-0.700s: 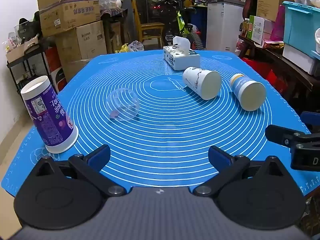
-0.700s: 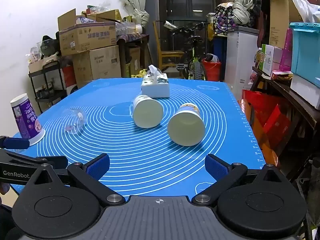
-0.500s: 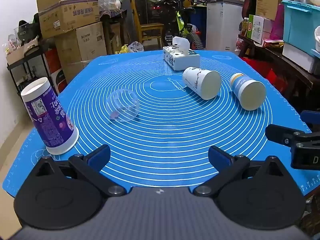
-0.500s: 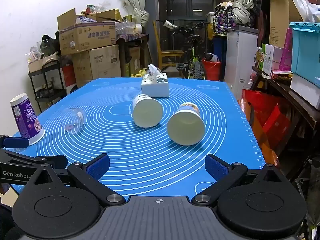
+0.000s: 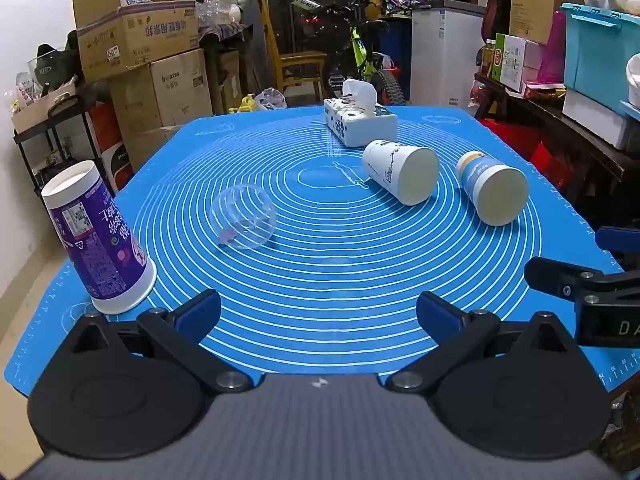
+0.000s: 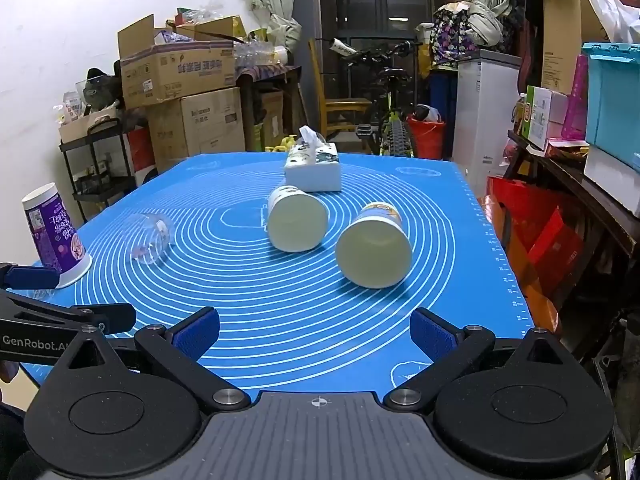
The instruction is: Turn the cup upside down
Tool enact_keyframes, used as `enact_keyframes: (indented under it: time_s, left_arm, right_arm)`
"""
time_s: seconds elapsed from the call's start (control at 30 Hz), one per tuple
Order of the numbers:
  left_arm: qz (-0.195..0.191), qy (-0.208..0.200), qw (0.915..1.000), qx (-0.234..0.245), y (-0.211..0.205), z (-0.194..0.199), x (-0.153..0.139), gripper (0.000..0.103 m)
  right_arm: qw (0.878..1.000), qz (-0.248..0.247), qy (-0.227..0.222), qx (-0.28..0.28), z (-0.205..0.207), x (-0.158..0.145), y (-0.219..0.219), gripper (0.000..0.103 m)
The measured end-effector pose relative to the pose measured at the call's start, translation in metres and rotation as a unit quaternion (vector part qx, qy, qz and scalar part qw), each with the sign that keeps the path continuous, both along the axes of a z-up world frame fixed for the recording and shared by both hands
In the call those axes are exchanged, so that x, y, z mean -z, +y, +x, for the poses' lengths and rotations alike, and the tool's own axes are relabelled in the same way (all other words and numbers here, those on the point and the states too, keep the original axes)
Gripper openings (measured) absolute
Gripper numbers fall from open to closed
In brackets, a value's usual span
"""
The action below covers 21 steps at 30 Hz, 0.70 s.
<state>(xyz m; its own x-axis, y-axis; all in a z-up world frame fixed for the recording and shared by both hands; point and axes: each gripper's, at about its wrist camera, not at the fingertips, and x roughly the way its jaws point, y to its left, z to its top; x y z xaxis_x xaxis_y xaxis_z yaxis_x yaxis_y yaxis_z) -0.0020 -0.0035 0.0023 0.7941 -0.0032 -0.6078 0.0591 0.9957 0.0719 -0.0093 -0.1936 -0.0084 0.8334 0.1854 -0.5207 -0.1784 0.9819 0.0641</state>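
Note:
A purple paper cup (image 5: 98, 240) stands upside down, wide rim on the blue mat (image 5: 320, 280), at the near left; it also shows in the right wrist view (image 6: 54, 236). A clear plastic cup (image 5: 244, 216) (image 6: 152, 236) lies on its side. A white printed cup (image 5: 400, 170) (image 6: 296, 218) and a blue-and-white cup (image 5: 492, 188) (image 6: 374, 246) lie on their sides with mouths facing me. My left gripper (image 5: 320, 316) is open and empty near the mat's front edge. My right gripper (image 6: 316, 334) is open and empty, to the right of the left one.
A tissue box (image 5: 358, 120) (image 6: 314, 166) sits at the mat's far middle. Cardboard boxes (image 5: 140, 44), a rack (image 5: 48, 128), a bicycle (image 5: 360, 56) and a white cabinet (image 5: 444, 48) stand behind the table. Shelves with a teal bin (image 5: 600, 48) line the right side.
Both grippers have barely moved; the left view shifted very slightly. The cups lie as before.

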Motion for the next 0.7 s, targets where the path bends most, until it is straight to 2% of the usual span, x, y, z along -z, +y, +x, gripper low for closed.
enact_keyframes:
  time_s: [0.7]
  left_arm:
    - [-0.004, 0.004, 1.0000, 0.000, 0.0006, -0.0007, 0.0014, 0.103]
  right_arm:
    - [1.000, 0.001, 0.003, -0.002, 0.0000, 0.0005, 0.0021, 0.101]
